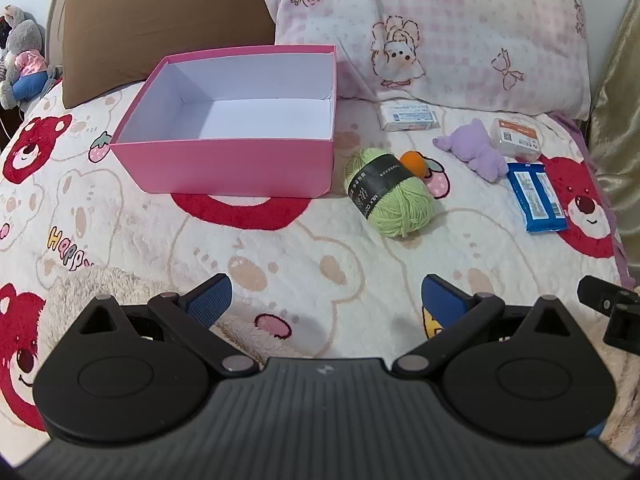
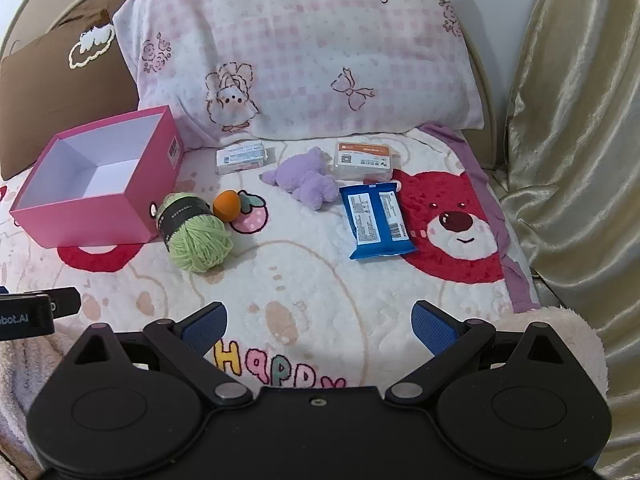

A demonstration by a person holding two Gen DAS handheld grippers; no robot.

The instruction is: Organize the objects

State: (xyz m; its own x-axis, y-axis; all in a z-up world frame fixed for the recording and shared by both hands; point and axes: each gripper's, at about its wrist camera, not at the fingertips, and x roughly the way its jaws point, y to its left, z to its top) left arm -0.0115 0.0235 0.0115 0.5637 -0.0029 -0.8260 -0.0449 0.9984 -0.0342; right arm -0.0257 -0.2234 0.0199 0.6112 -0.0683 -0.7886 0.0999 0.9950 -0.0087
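Note:
An empty pink box [image 1: 224,168] [image 2: 84,216] stands on the bed blanket. To its right lie a green yarn ball [image 1: 390,192] [image 2: 194,232], a small orange ball [image 1: 414,163] [image 2: 226,207], a purple plush toy [image 1: 478,152] [image 2: 306,180], a blue packet [image 1: 536,196] [image 2: 378,220], a white packet [image 1: 408,117] [image 2: 242,157] and an orange-and-white box [image 1: 516,138] [image 2: 362,160]. My left gripper [image 1: 326,300] is open and empty, low over the blanket, well short of the yarn. My right gripper [image 2: 318,330] is open and empty, near the front of the bed.
A pink checked pillow [image 2: 304,52] and a brown cushion [image 1: 160,28] lean behind the objects. A gold curtain [image 2: 576,160] hangs at the right. Plush toys [image 1: 22,60] sit at the far left. The other gripper's body shows at frame edges [image 1: 612,312] [image 2: 28,312].

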